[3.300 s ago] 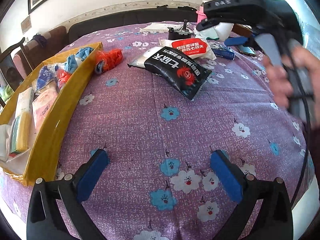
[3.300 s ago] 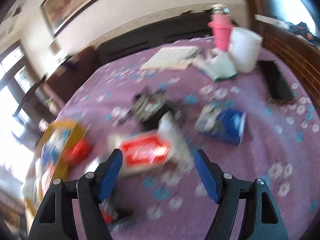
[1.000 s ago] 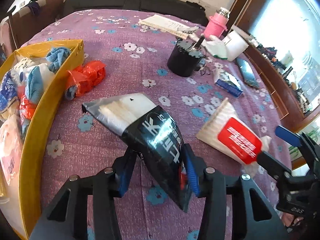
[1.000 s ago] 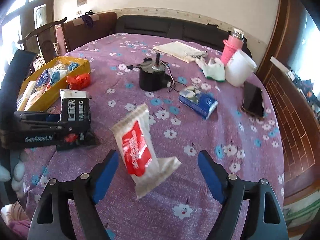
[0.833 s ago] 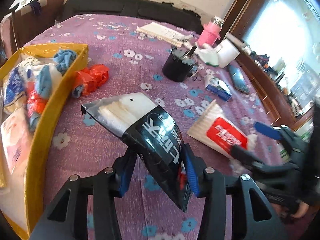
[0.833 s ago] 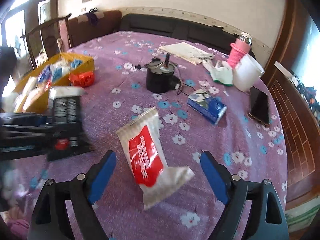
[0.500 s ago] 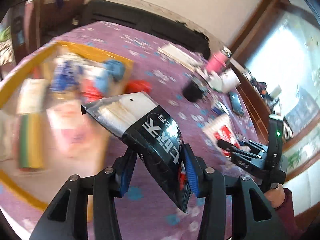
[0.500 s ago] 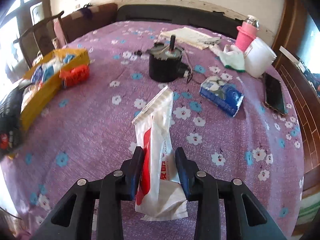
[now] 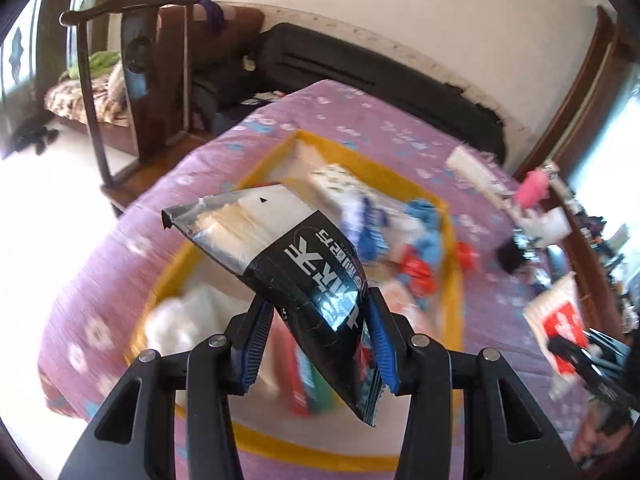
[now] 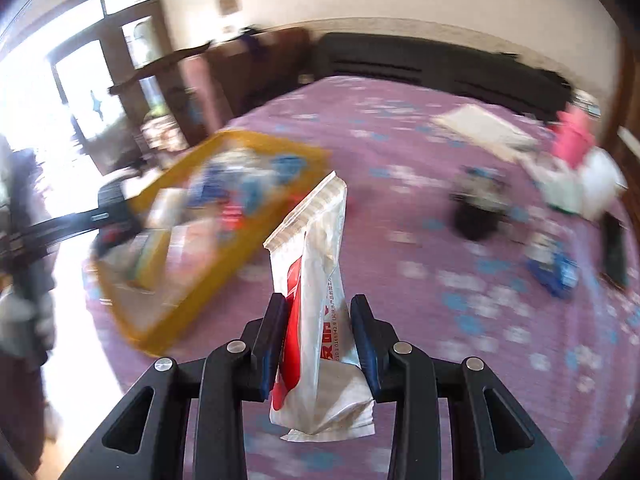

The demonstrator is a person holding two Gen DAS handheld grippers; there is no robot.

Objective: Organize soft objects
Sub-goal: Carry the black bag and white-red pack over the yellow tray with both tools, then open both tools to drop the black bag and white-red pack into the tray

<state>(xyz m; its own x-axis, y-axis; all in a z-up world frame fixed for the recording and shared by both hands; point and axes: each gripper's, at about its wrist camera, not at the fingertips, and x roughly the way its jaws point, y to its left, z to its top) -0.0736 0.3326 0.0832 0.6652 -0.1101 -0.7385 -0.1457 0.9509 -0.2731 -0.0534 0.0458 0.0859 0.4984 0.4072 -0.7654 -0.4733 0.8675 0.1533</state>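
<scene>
**Both grippers loaded, packets held near the yellow tray**

The work surface is a round table under a purple floral cloth point(image 10: 460, 208), set in a room with a dark sofa along the far wall and a wooden chair at the table's edge. Most of the background is blurred in both views.

Left gripper point(image 9: 318, 344): jaws closed on a black packet point(image 9: 304, 276) with white lettering and a silver-white end. The blue pads press its lower body on both sides; the packet sticks forward and up, tilted, and stands in front of the yellow tray point(image 9: 454, 248) in this view.

Right gripper point(image 10: 320, 340): jaws closed on a white packet point(image 10: 320, 264) with a red label, held upright with its crimped end pointing away from the camera. It is clear of the cloth.

The yellow tray holds a jumble of soft goods, blue, white and red among them; individual items cannot be made out. In the right wrist view the left gripper reaches in from the left edge over the tray's near corner.

Elsewhere on the cloth: a pink bottle point(image 10: 574, 138), a black round object point(image 10: 478, 220), a blue pack point(image 10: 554, 272) and a dark phone point(image 10: 616, 250).
</scene>
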